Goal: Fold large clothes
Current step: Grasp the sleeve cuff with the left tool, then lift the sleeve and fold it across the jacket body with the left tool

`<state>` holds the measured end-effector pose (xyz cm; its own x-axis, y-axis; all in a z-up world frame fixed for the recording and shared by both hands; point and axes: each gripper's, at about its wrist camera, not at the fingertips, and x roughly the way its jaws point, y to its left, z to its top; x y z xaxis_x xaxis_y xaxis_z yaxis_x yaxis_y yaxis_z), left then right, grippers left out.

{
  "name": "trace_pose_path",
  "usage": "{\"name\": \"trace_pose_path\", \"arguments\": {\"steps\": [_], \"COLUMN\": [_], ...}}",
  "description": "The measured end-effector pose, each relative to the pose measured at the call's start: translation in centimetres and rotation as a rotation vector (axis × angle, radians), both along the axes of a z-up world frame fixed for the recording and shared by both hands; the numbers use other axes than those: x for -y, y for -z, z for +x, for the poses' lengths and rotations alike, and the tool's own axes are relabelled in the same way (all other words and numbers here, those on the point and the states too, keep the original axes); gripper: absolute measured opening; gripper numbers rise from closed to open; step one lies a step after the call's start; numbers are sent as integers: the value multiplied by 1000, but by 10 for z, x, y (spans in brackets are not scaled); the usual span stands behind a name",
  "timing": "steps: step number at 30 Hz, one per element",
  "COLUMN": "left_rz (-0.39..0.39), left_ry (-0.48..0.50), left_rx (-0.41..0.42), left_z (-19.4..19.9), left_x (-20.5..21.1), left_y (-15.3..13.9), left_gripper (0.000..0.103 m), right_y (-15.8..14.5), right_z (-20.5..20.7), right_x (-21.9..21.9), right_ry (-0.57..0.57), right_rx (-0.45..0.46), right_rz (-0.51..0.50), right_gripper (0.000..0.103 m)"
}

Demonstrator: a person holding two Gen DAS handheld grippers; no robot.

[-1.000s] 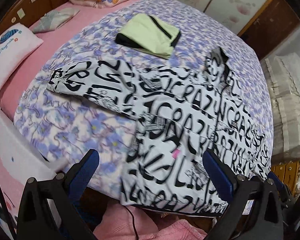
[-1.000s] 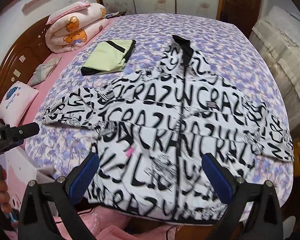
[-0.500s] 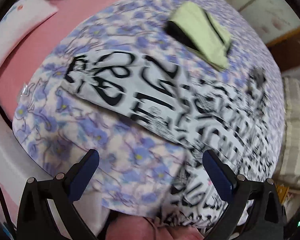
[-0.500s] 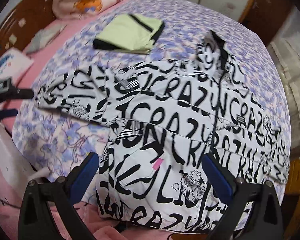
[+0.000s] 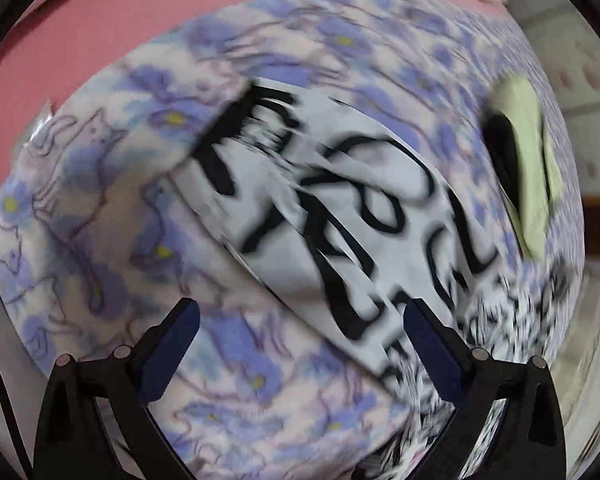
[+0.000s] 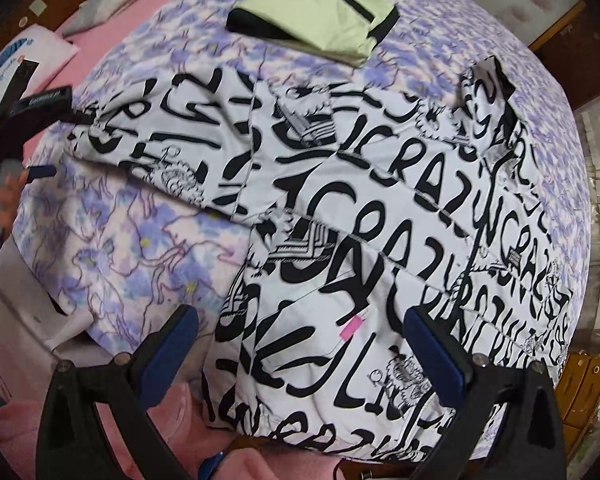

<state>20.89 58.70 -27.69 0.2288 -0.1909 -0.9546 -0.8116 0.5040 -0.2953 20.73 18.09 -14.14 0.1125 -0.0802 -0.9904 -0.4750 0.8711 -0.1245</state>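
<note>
The jacket lies spread flat, front up, on the bed, collar at the far side and hem at the near edge. One sleeve runs out sideways from the body — its long axis is what the coming move turns on. Ahead of the left tongs that sleeve slants from far-left to near-right, its cuff end ahead and to the left. The left tongs are spread wide and hold nothing; the right wrist view shows them beside the cuff, though whether they touch it is unclear. The right tongs, also parted and empty, hover over the hem, well apart from the cuff. So the left hand is nearer — it would likely take the sleeve and carry it across the body.
</note>
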Motion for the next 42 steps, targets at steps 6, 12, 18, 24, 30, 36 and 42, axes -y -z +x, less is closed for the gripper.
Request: {"name": "trace_pose_path", "arguments": {"steps": [6, 12, 18, 24, 30, 36, 42], "left_rz": [-12, -56, -85, -42, -15, 34, 86], "left_ry": [-169, -289, -336, -288, -298, -174, -37], "left_rx": [32, 29, 52, 150, 331, 468, 591], "left_z": [-7, -10, -15, -13, -8, 14, 33], "left_x": [-38, -60, -62, -53, -38, -4, 64], "left_y": [34, 55, 53, 24, -21, -84, -150], "left_gripper": [86, 58, 30, 15, 14, 14, 13], "right_y": [11, 16, 19, 7, 4, 1, -4], "right_z": [-8, -4, -1, 1, 1, -5, -11], "right_x": [-8, -8, -6, -1, 16, 50, 102], "right_ry": [-25, -3, 29, 42, 83, 180, 243], "right_rx": [-44, -53, -59, -17, -12, -22, -29], "right_rz": [-28, -34, -19, 6, 32, 84, 176], "right_gripper": [102, 102, 102, 102, 102, 102, 102]}}
